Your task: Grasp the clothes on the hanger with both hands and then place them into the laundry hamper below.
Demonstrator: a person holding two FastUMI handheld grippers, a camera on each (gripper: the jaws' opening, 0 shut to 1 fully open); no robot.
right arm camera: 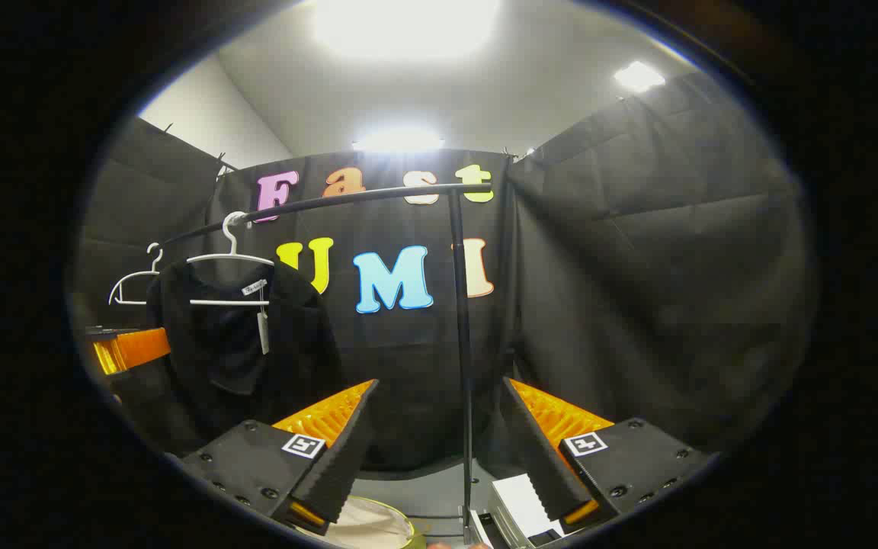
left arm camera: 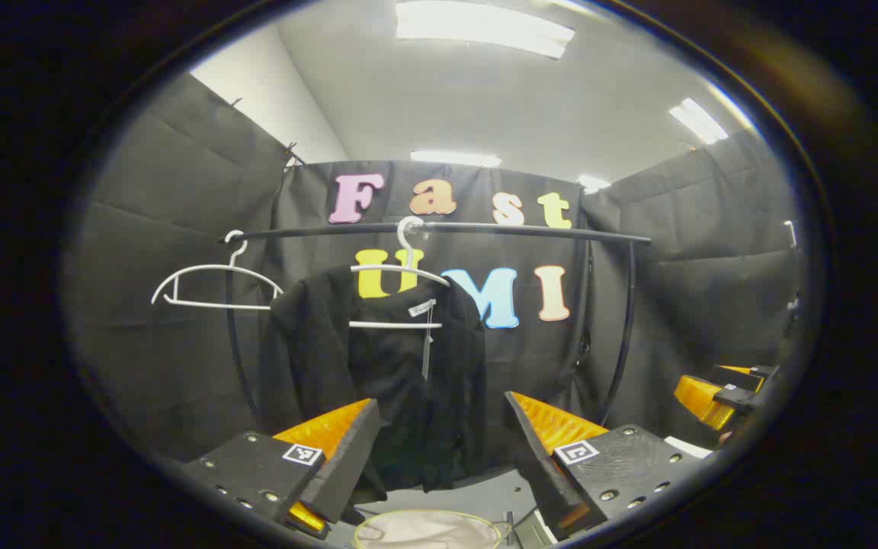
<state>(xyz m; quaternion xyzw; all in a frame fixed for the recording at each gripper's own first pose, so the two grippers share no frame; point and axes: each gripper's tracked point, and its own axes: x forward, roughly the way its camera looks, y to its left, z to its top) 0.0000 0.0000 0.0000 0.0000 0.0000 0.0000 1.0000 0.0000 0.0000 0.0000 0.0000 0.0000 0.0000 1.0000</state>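
A black garment (left arm camera: 378, 366) hangs on a white hanger (left arm camera: 401, 267) from a black rail (left arm camera: 439, 227). My left gripper (left arm camera: 439, 450) stands open in front of it, apart from the cloth, nothing between its fingers. Under it I see the rim of the pale laundry hamper (left arm camera: 427, 528). In the right gripper view the same garment (right arm camera: 233, 343) hangs at the left on its hanger (right arm camera: 229, 255). My right gripper (right arm camera: 439, 442) is open, facing the rack's upright post (right arm camera: 462, 343), with the hamper's rim (right arm camera: 374, 526) below. The other gripper (right arm camera: 130, 347) shows at the left edge.
A second white hanger (left arm camera: 210, 286) hangs bare at the rail's left end. The rack's curved side bar (left arm camera: 626, 328) runs down at the right. The right gripper (left arm camera: 721, 393) shows at the right edge. A white box (right arm camera: 523, 496) lies by the post's foot.
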